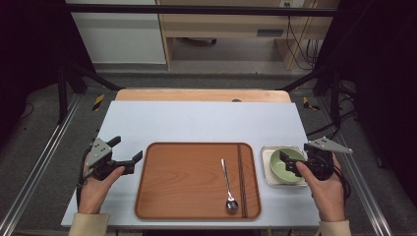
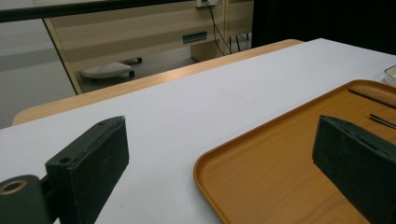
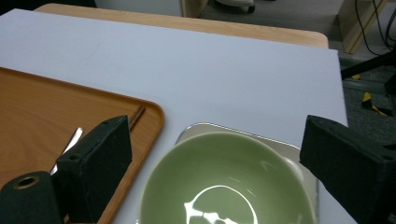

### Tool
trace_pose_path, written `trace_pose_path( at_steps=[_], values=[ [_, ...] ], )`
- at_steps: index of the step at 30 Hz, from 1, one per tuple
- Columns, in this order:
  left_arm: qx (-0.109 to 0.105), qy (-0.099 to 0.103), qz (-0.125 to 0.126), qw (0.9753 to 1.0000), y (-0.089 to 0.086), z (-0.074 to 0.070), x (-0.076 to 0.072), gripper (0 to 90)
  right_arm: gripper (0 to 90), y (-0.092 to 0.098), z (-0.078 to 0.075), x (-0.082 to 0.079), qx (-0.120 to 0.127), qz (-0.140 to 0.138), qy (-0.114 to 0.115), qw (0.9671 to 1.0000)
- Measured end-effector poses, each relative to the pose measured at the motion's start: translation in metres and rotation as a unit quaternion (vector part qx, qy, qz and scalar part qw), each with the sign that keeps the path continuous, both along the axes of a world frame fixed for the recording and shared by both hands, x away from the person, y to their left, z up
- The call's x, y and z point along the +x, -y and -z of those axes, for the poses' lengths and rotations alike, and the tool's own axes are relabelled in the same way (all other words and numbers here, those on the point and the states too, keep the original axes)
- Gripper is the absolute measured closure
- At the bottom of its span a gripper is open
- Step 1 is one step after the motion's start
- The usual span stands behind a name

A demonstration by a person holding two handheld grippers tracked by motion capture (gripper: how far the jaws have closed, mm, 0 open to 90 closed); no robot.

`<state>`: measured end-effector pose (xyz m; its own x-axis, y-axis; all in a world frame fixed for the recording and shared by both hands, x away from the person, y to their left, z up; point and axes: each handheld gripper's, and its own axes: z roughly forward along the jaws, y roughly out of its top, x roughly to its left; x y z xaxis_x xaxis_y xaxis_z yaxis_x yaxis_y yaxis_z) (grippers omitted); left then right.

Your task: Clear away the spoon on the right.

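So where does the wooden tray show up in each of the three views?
High view: the wooden tray lies at the centre of the near half of the table, between the two grippers.
Left gripper view: its corner fills the lower right.
Right gripper view: its corner sits at the left edge.
Shared landmark: the chopsticks lying on the tray's right side.

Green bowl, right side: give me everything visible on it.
The bowl is pale green, glossy, ceramic-looking, empty, with a bright ring of glare on its floor. It sits upright in a whitish square dish on the table, just right of the tray. The right gripper hangs open over it, jaws either side of the rim; whether they touch it I cannot tell.
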<state>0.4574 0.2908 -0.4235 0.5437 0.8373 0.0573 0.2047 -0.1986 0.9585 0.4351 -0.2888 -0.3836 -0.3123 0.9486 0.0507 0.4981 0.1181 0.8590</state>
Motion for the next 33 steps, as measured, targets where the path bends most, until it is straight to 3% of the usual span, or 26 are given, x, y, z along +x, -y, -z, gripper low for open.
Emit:
trace_pose_path(
  at_steps=[8,12,18,24,27,33],
  values=[
    [0.001,0.002,0.000,1.0000,0.001,0.001,0.000,3.6,12.5,0.021,0.002,-0.003,0.010,0.022,-0.007,0.9997],
    [0.003,0.001,0.000,1.0000,0.001,0.003,0.001,3.6,14.2,0.030,0.005,-0.003,0.007,0.037,-0.016,0.9991],
    [0.001,-0.001,0.001,1.0000,0.002,0.006,0.002,3.6,15.9,0.041,0.013,-0.002,0.022,0.064,-0.041,0.9969],
    [0.009,-0.001,0.006,0.9999,0.006,0.007,0.001,3.6,16.5,0.050,0.020,-0.003,0.027,0.073,-0.049,0.9958],
    [0.009,-0.001,0.005,0.9999,0.006,0.007,0.002,3.6,10.7,0.055,0.022,-0.003,0.031,0.084,-0.053,0.9946],
    [0.008,-0.002,0.002,1.0000,0.004,0.008,0.002,3.6,15.9,0.060,0.025,-0.004,0.033,0.078,-0.058,0.9947]
  ],
)
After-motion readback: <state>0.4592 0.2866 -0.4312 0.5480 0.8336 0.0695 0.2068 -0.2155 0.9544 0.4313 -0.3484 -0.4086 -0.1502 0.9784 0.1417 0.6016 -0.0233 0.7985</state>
